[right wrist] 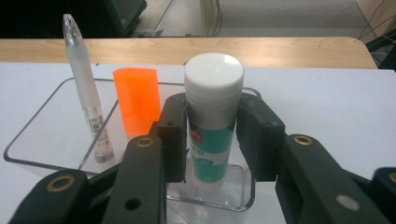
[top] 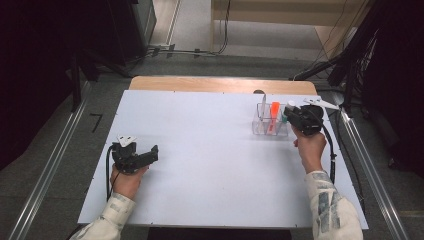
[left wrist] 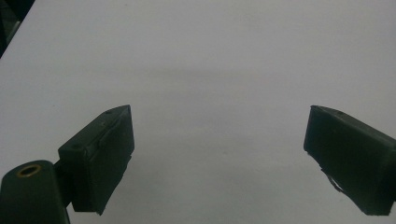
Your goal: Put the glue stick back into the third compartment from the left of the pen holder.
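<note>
so the right gripper [right wrist: 212,135] has its jaws closed around a glue stick [right wrist: 213,112], pinching the teal-and-white label just under the white cap, and the stick stands upright in the near right compartment of a clear plastic organizer [right wrist: 37,116] at the far right of the white table [top: 200,150]. can't tell if it's going in or coming out, but either way i'd keep the stick dead vertical and move straight along its axis, since the compartment walls sit close around its base and any tilt could drag the light organizer along. going further back in the same organizer, there's an orange marker cap [right wrist: 136,100] poking up in the middle section, then a frosted translucent pen [right wrist: 84,84] leaning at the far left. the left gripper [left wrist: 219,154] is well apart, jaws spread wide over bare table, holding nothing.
</note>
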The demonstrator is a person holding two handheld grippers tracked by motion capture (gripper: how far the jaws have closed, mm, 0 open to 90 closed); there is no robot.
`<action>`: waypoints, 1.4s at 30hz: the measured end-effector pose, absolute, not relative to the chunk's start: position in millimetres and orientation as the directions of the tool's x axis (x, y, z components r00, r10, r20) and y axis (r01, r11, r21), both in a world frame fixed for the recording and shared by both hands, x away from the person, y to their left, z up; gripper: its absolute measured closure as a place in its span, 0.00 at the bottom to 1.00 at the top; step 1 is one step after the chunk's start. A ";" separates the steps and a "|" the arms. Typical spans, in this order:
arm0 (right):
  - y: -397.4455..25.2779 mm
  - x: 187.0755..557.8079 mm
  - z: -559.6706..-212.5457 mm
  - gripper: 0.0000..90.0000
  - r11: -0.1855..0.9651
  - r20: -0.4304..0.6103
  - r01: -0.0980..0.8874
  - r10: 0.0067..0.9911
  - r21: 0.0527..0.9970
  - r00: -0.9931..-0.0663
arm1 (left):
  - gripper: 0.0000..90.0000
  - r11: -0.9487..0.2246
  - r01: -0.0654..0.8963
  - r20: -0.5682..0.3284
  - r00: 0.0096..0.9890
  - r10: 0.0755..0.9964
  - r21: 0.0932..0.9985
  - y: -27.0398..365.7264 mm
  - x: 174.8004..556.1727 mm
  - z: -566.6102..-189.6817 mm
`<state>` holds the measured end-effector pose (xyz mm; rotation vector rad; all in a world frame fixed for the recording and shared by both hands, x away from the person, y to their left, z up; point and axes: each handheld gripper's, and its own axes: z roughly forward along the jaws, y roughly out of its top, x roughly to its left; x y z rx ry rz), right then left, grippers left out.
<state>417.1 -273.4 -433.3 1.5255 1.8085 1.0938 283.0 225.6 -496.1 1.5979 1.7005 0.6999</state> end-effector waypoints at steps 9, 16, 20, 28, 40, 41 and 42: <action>-273.4 415.2 -434.1 0.63 0.029 0.113 0.538 0.967 0.843 -0.228 | 0.10 0.096 0.621 -0.120 -0.003 0.993 0.778 225.8 282.9 -496.1; -275.3 412.2 -433.7 0.60 0.028 0.112 0.538 0.967 0.843 -0.227 | 0.10 0.096 0.620 -0.120 -0.003 0.993 0.778 225.7 282.8 -496.1; -277.1 409.4 -434.5 0.56 0.026 0.113 0.537 0.968 0.843 -0.224 | 0.10 0.097 0.620 -0.120 -0.004 0.993 0.778 225.7 282.9 -496.2; -282.1 400.8 -434.7 0.48 0.015 0.128 0.528 0.964 0.849 -0.232 | 0.10 0.098 0.621 -0.120 -0.008 0.993 0.777 226.6 282.1 -496.3; -290.2 378.5 -443.6 0.37 0.024 0.140 0.535 0.955 0.845 -0.263 | 0.10 0.099 0.620 -0.117 -0.011 0.993 0.778 226.4 281.2 -497.3; -291.2 377.1 -444.9 0.36 0.019 0.148 0.536 0.953 0.844 -0.266 | 0.10 0.096 0.622 -0.115 -0.010 0.993 0.777 226.3 281.1 -497.4; -291.6 375.8 -446.0 0.36 0.017 0.148 0.536 0.953 0.844 -0.265 | 0.10 0.094 0.622 -0.113 -0.009 0.994 0.777 226.2 281.2 -497.6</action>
